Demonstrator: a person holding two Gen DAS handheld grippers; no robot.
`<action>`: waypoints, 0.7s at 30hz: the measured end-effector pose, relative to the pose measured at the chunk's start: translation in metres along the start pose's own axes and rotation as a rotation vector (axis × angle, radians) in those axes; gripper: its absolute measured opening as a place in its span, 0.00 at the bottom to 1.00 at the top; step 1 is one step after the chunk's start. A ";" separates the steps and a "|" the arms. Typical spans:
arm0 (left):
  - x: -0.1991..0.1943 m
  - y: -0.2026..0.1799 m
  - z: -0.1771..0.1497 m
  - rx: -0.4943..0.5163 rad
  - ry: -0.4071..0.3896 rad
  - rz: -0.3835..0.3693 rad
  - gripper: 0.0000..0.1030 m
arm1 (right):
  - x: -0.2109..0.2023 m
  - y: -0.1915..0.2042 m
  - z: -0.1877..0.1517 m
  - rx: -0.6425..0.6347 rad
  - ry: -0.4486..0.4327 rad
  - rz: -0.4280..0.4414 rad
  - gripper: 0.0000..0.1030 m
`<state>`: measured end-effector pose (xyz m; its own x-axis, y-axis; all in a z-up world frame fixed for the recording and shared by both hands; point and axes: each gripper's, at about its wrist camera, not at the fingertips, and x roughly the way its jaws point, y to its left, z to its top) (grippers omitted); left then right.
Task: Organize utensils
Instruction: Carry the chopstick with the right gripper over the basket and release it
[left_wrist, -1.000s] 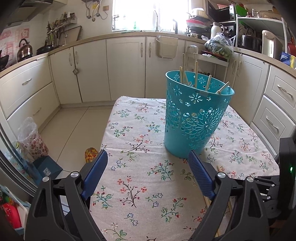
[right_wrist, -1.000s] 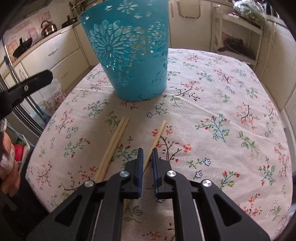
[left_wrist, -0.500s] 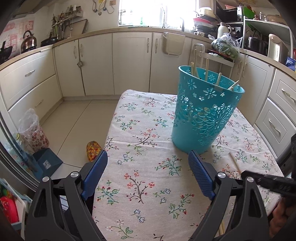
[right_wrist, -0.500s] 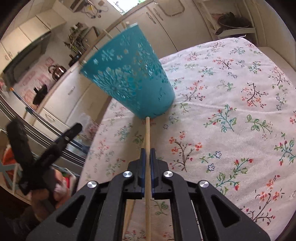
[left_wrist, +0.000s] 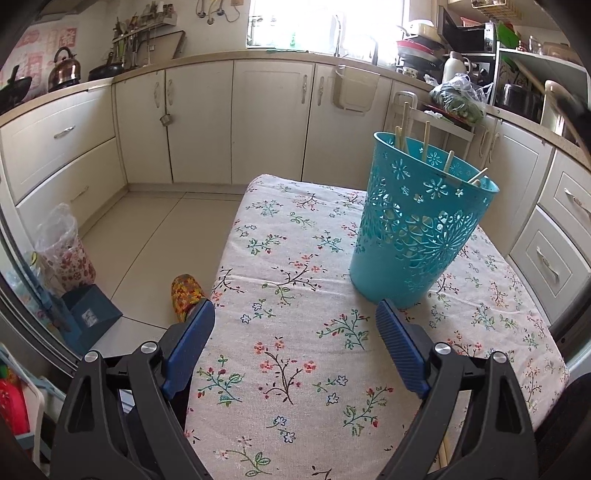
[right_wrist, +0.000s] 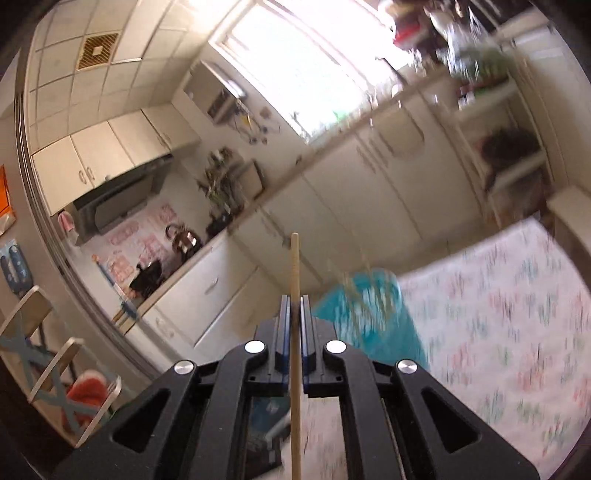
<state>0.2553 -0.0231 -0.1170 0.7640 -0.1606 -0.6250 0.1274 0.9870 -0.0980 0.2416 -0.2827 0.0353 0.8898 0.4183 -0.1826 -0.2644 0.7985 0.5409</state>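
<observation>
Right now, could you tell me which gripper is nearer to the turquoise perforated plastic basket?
Left, probably. The left gripper sits low, just before the base of the turquoise basket; the right gripper, clamping a wooden chopstick, is raised above and beside it.

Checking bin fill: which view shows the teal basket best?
Left wrist: the teal basket stands sharp and whole, chopsticks poking above its rim. Right wrist shows it blurred, partly behind the right gripper.

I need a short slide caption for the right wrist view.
Right gripper shut on a wooden chopstick, raised above the blurred teal basket.
</observation>
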 end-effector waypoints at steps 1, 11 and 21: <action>0.000 0.001 0.000 -0.002 -0.001 0.000 0.82 | 0.014 0.005 0.009 -0.019 -0.039 -0.016 0.05; 0.010 0.024 0.000 -0.072 0.008 -0.006 0.83 | 0.109 -0.013 0.007 -0.113 -0.094 -0.201 0.05; 0.010 0.024 0.001 -0.084 0.009 -0.017 0.83 | 0.103 -0.021 -0.029 -0.181 0.025 -0.240 0.11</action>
<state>0.2666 -0.0014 -0.1249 0.7564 -0.1775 -0.6296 0.0863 0.9811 -0.1729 0.3278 -0.2435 -0.0185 0.9262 0.2169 -0.3085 -0.1116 0.9390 0.3254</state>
